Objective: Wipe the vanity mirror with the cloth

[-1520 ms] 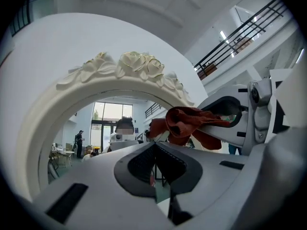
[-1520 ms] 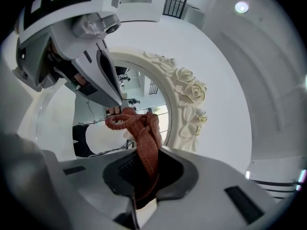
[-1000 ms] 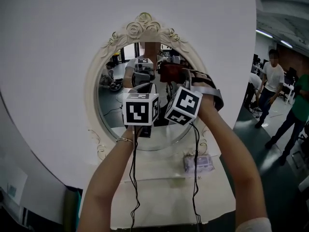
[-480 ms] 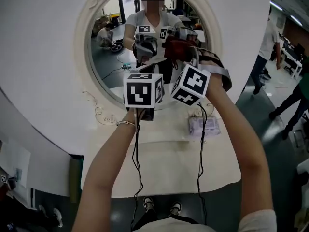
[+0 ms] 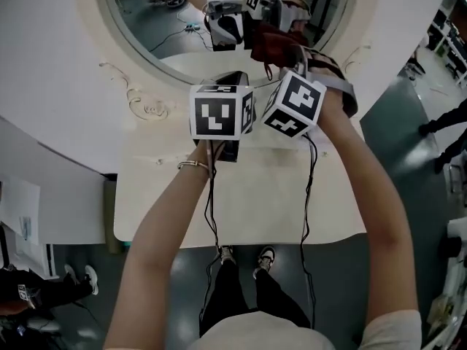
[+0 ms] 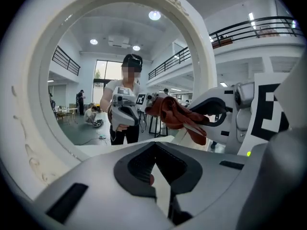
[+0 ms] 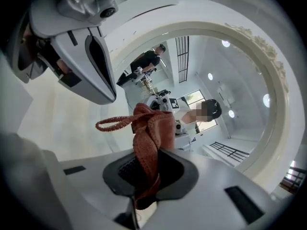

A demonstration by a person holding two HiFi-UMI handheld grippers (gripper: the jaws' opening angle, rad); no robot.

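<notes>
Rust-red cloth [image 7: 149,138] is pinched tight in my right gripper [image 7: 144,176]. The jaws are closed on the bottom of the cloth. The rest sticks up out of them in a crumpled bunch, with one thin loop poking out toward 9 o'clock.

In the head view the cloth [image 5: 271,44] is near 12 o'clock, right over the lower edge of the vanity mirror [image 5: 175,31]. I cannot tell if the cloth is touching the glass or is just very near it.

My left gripper [image 6: 156,172] has nothing in it. Its jaws are almost together, with only a thin crack of light between the dark pads [image 6: 139,174]. In the head view the left gripper [image 5: 230,79] sits just beside the right gripper [image 5: 283,58], at its 9 o'clock. Both point up at the mirror.

From the left gripper view I see the cloth [image 6: 175,116] at 1 o'clock from my jaws. It is held in the other gripper's white jaws, in front of the mirror's cream frame [image 6: 204,56].

The mirror is round, with curly carved bits on its frame. It fills the 12 o'clock part of the head view. Its glass shows a copy of both grippers and the cloth.

The pale table [image 5: 255,195] is under the arms, toward 6 o'clock. Two black cables [image 5: 211,217] hang down from the grippers across it. A thin bracelet [image 5: 191,165] is on the left wrist.
</notes>
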